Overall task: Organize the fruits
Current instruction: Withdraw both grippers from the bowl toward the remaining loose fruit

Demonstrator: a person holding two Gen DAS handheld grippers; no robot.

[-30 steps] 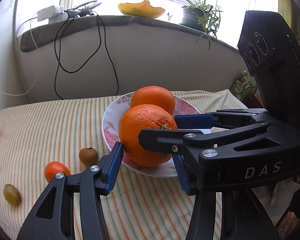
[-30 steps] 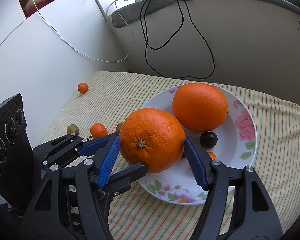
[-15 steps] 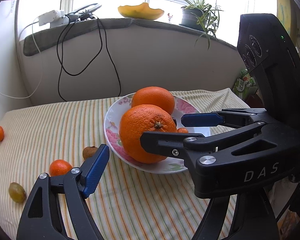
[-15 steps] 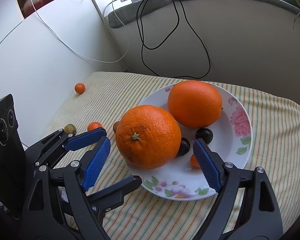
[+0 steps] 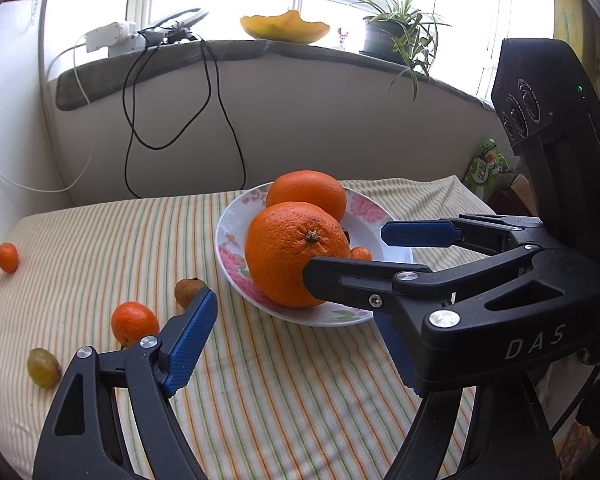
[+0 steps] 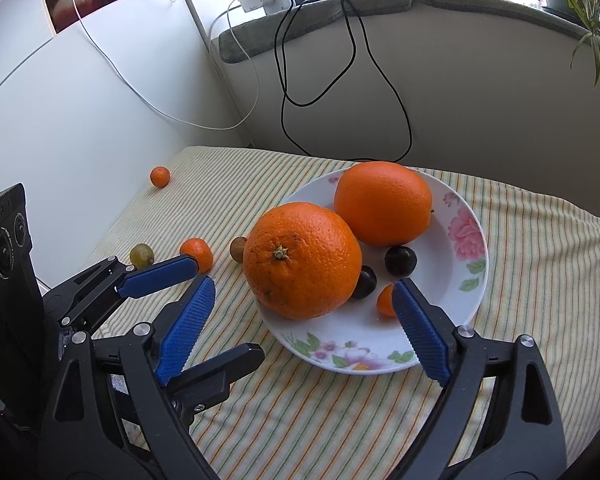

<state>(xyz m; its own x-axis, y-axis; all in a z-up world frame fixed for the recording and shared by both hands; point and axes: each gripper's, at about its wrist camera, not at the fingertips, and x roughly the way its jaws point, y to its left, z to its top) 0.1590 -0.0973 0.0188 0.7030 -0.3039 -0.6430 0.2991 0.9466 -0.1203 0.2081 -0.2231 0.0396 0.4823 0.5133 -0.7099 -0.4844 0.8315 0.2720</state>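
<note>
On a striped tablecloth [image 6: 540, 264] below a window sill, a floral plate [image 6: 452, 312] holds two large oranges: the near orange [image 6: 300, 260] sits at the plate's front-left edge, the far orange [image 6: 384, 204] behind it. Also on the plate are two dark round fruits [image 6: 400, 260] side by side and one small orange fruit [image 6: 385, 300], partly hidden behind a blue pad. Both claws are released, jaws spread wide and gripping nothing. The right gripper [image 6: 300, 320] hangs just in front of the near orange, its pads on either side and clear of the peel; the left gripper [image 5: 300, 344] hovers over the cloth at the plate's near-left rim, with the right one crossing in front of it in the left wrist view. Four small fruits lie loose on the cloth to the left of the plate: a brown fruit [image 5: 187, 290] just beside the rim, a mandarin [image 5: 134, 322] near it, a green grape [image 5: 43, 366] farther out, and a second small mandarin [image 5: 7, 257] well apart near the wall. Two black cables [image 6: 340, 52] hang from the sill
</note>
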